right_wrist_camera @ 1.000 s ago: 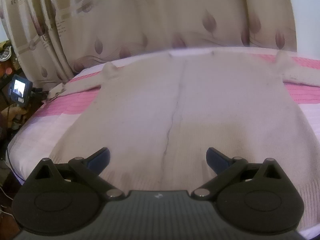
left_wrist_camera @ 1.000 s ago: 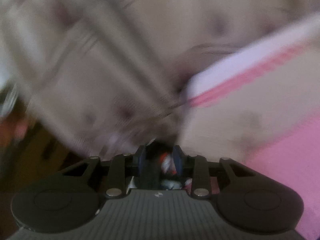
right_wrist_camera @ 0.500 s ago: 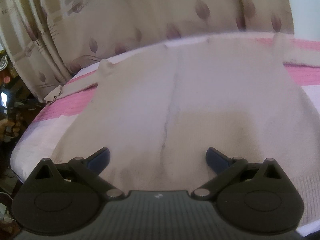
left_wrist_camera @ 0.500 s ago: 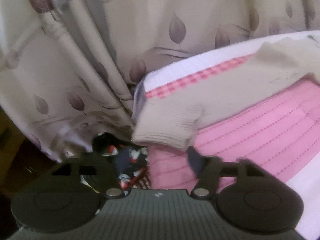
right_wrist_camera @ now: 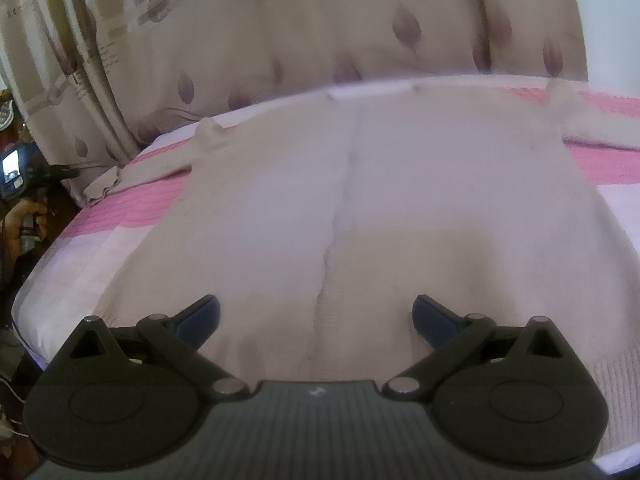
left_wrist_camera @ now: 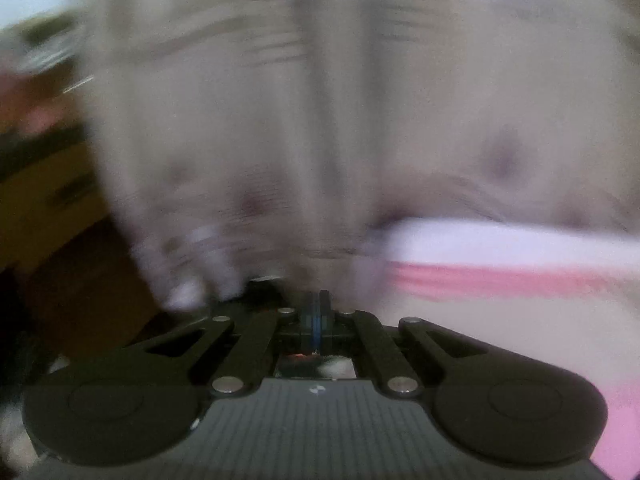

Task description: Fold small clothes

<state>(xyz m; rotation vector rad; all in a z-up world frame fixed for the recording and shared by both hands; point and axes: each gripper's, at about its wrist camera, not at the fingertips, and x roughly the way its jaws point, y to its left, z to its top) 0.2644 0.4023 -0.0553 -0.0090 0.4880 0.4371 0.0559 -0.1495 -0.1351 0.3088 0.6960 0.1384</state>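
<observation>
My left gripper [left_wrist_camera: 316, 320] now has its fingers pressed together; half a second ago they were spread beside the left cuff. No cloth is visible between them, and the left view is smeared by motion, so whether they caught the cuff cannot be confirmed. In the right view the left cuff [right_wrist_camera: 102, 186] lies on the bed [right_wrist_camera: 132, 216], apparently unheld. Judgement: the left sleeve grasp likely needs repeating before its fold.

My right gripper [right_wrist_camera: 316, 316] hangs with fingers spread wide above the near hem, touching nothing.

The sweater [right_wrist_camera: 360, 220] lies flat on the pink-and-white bed, hem near, neckline far, against the curtain [right_wrist_camera: 280, 32]. Its long axis runs near to far along the centre seam. Both sleeves extend sideways, left and right, across that axis.
</observation>
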